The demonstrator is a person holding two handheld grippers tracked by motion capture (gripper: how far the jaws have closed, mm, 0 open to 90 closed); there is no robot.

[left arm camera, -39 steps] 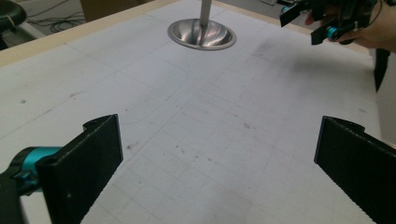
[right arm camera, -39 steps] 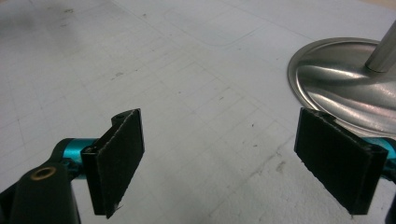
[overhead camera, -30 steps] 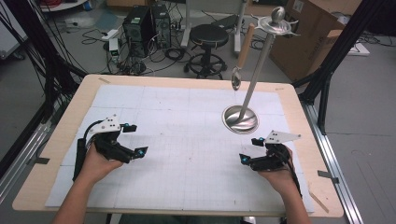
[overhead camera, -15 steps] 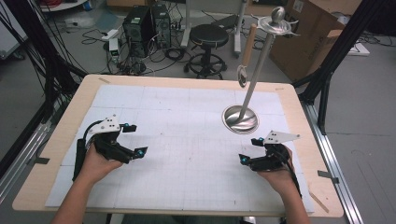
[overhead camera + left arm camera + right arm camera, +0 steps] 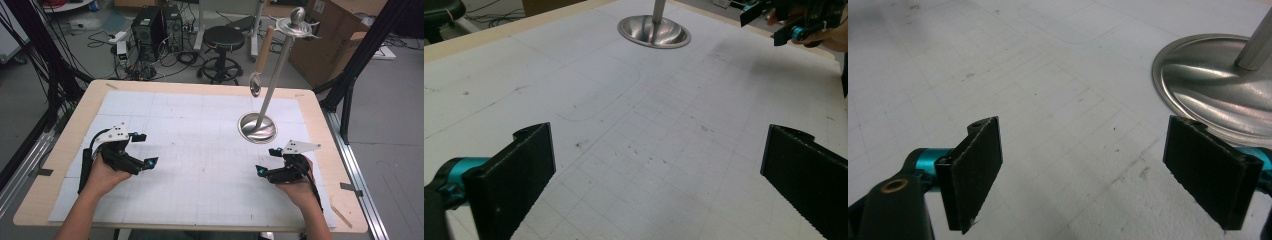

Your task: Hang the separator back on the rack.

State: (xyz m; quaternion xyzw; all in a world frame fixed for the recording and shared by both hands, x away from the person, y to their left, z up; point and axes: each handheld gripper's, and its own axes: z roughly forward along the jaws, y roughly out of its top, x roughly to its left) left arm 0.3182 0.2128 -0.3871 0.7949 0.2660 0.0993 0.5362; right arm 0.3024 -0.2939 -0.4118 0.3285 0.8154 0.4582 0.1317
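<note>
I see my left gripper (image 5: 141, 149) at 8 o'clock on the white gridded mat (image 5: 200, 150), jaws spread wide, gripping nothing | right gripper (image 5: 267, 161) at 4 o'clock, jaws equally wide and empty | shiny round-based metal stand (image 5: 258, 127) with tall pole at 1 o'clock, near the right gripper, untouched | small spoon (image 5: 255, 85) hangs from its top.

The high view looks down across the table (image 5: 60, 150); both gripper views skim low, sharing the stand's base (image 5: 654, 32).
</note>
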